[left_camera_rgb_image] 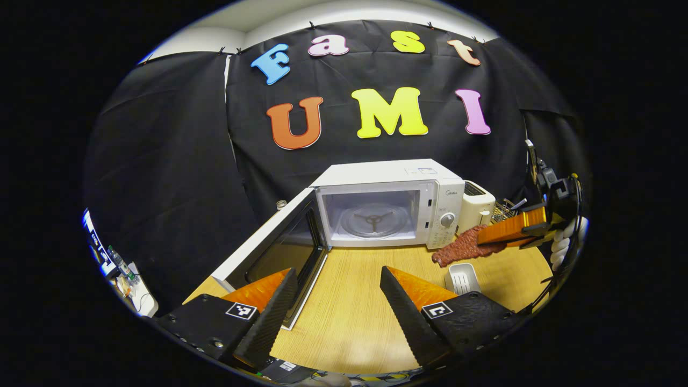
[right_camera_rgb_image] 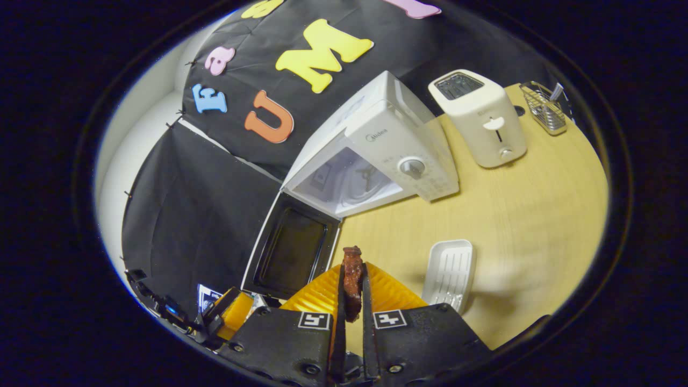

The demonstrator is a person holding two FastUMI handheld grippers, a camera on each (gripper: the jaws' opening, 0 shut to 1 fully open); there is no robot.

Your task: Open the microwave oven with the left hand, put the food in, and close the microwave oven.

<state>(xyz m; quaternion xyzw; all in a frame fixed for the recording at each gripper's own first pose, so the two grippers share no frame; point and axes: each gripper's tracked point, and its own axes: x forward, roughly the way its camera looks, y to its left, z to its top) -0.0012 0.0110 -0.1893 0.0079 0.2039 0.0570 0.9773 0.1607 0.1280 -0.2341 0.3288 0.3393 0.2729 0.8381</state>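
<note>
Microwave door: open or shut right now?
Open. The microwave door is swung wide to the left, exposing the empty cavity and turntable.

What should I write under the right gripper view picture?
Right gripper holds meat above the table, facing the open microwave.

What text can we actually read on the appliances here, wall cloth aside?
"Midea": brand mark above the controls on the microwave, read in the right gripper view.
Markings around its dial: too small to read.
Sticker on the microwave's top: blurred, unreadable.
Toaster: a faint mark on its front, unreadable.
</note>
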